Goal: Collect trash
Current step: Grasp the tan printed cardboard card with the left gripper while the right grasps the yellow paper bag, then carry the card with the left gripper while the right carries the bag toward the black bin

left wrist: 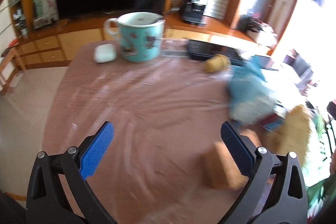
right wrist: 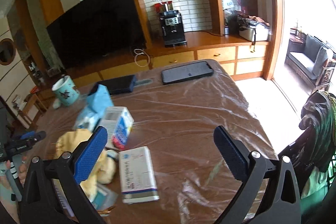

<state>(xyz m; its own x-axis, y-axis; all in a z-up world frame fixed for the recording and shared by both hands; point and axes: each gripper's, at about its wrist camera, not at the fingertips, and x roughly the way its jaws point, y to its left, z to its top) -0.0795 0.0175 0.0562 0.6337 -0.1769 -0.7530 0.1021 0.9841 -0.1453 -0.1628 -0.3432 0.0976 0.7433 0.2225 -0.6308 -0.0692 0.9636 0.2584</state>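
Both grippers empty, fingers spread wide. Trash sits in a heap on the worktop (right wrist: 189, 110): white carton (right wrist: 137, 173) at approx 7 o'clock in the right wrist view, small blue-white box (right wrist: 119, 123) behind it, blue wrapper (right wrist: 100, 98) at 10, crumpled yellow paper (right wrist: 100, 163) under the left finger. Right gripper (right wrist: 160, 144) is nearest; I'd take the carton across its narrow width. Left gripper (left wrist: 167, 133) view blurred; wait till steady. Leave mug (left wrist: 139, 39), phone (right wrist: 187, 72), earbud case (left wrist: 105, 53).
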